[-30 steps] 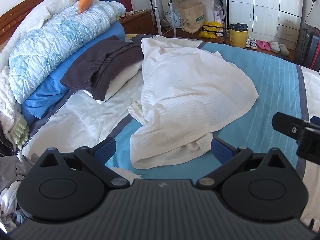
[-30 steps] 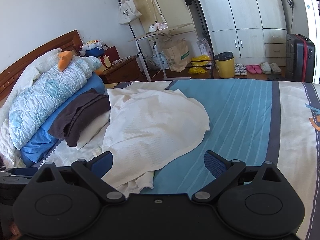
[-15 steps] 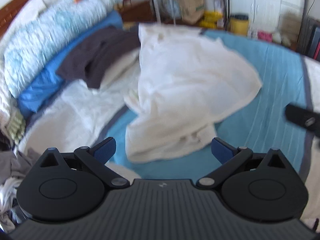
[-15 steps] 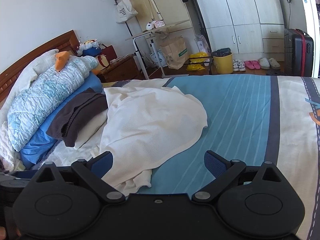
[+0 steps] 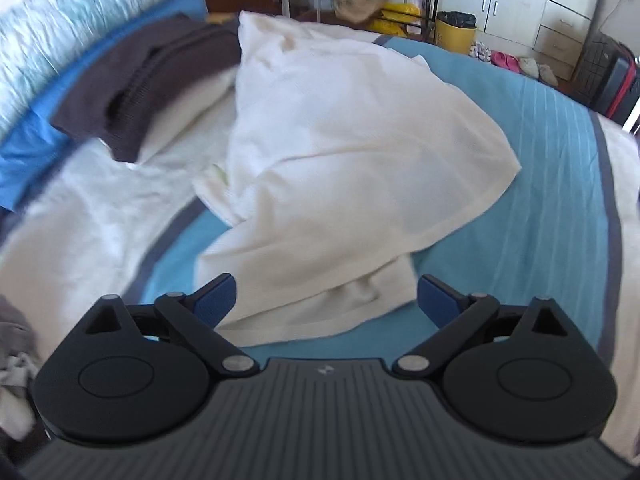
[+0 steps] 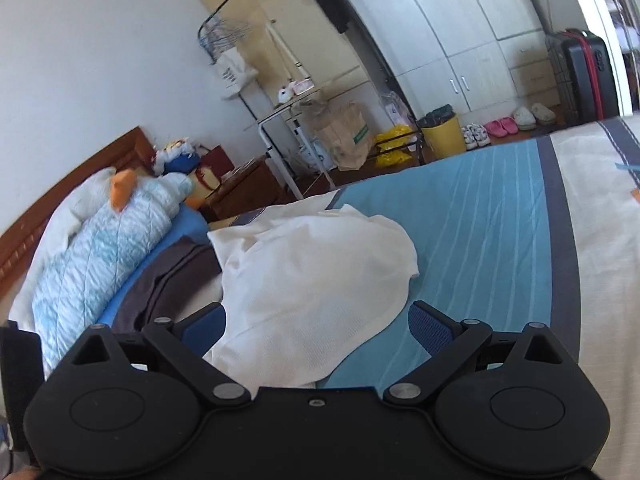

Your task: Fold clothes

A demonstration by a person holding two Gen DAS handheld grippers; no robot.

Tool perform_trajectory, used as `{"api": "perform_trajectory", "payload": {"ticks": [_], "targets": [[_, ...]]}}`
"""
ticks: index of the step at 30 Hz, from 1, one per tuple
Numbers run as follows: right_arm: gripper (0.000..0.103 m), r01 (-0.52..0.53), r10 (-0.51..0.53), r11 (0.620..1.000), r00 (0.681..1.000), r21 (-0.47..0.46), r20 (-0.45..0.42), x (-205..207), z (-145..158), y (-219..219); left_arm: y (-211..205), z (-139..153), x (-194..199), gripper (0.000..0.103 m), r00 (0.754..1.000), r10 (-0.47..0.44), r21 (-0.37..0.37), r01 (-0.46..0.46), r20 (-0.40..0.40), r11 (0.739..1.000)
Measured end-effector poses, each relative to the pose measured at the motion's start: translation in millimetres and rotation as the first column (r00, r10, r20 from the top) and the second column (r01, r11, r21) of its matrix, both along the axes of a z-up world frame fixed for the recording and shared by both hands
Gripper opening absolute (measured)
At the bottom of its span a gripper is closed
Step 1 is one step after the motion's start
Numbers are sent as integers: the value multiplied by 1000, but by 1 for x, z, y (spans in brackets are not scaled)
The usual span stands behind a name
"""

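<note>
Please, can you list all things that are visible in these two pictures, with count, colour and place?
garment: one, cream, crumpled on the bed
sweater: one, dark brown, on a pillow beside the garment
bedspread: one, blue striped, under the garment
quilt: one, pale blue, rolled by the headboard
bin: one, yellow, on the floor
suitcase: one, black and red, by the wardrobe
left gripper: closing, nothing pinched yet
right gripper: open, above the garment

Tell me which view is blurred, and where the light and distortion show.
Left wrist view: motion blur smears the quilt and the white garment, while the claw stays sharp. Right wrist view: crisper, daylight on the blue bedspread, fisheye bending the wardrobe.
</note>
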State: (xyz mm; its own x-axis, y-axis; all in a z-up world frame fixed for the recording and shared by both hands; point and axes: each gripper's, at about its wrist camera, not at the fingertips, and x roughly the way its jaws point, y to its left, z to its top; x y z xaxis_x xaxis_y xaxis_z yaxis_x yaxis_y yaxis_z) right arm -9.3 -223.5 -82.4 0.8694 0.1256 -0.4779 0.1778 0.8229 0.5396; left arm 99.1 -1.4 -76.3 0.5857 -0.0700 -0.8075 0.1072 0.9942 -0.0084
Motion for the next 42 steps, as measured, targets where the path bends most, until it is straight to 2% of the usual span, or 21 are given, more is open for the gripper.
{"api": "perform_trajectory", "payload": {"ticks": [2,5,9,11,14,15,17,19,22,23,25,26,29,31,32,34,36,38,40,41,42], "targets": [[100,18,-18,1000,999,13,-42,5,-11,-6,-8,13,19,93,997,-5,-41,9,77,999],[100,36,-35,999,998,18,-48,8,-25,-14,-23,28,60,93,982,-22,-3,23,188,1000],[100,78,-77,997,995,21,-60,12,-39,-29,-24,40,121,93,982,36,0,-37,188,999],[100,92,-90,995,995,28,-51,17,-43,-41,-18,38,143,95,979,68,33,-76,194,997],[100,66,-66,998,997,-6,-50,38,-42,-51,-5,20,167,96,975,126,65,-140,184,988],[100,50,-51,998,997,-28,-50,47,-41,-54,1,7,173,96,975,162,51,-171,152,984],[100,35,-47,989,995,-142,-86,70,-38,-58,13,-23,185,96,978,204,16,-205,51,979],[100,17,-47,973,991,-230,-126,95,-36,-62,19,-48,188,96,983,186,18,-186,7,982],[98,-101,78,980,988,-169,-137,136,-39,-68,30,-73,192,96,981,191,66,-189,-26,980],[92,-142,123,980,983,-139,-140,152,-42,-67,37,-74,196,96,978,207,49,-206,-25,977],[87,-219,207,973,967,-77,-146,185,-49,-64,53,-74,204,94,971,239,-6,-239,-5,971],[87,-251,238,966,958,-66,-159,204,-53,-60,61,-73,208,94,967,253,-33,-253,18,967],[87,-297,271,949,941,-108,-202,253,-60,-49,79,-79,220,94,955,295,17,-296,37,955],[87,-278,241,949,943,-145,-229,284,-61,-46,95,-88,227,94,949,316,-43,-316,-17,948],[87,-260,222,954,947,-149,-233,300,-61,-48,106,-94,230,94,944,323,-106,-328,-64,939],[87,-180,145,976,958,-124,-246,328,-64,-60,121,-103,236,94,931,337,-210,-361,-142,908],[87,-90,75,995,957,-40,-280,353,-74,-81,133,-112,241,94,919,335,-312,-387,-208,868],[87,-34,54,997,953,74,-298,371,-87,-100,141,-117,243,94,921,319,-408,-386,-224,827],[88,-15,81,977,949,214,-305,385,-104,-110,142,-119,244,83,936,272,-495,-350,-225,795],[88,-22,105,963,949,269,-297,390,-112,-107,137,-121,246,70,941,246,-521,-335,-234,785],[89,-32,129,947,949,319,-287,394,-120,-101,130,-124,247,67,945,220,-543,-321,-244,776]]}}
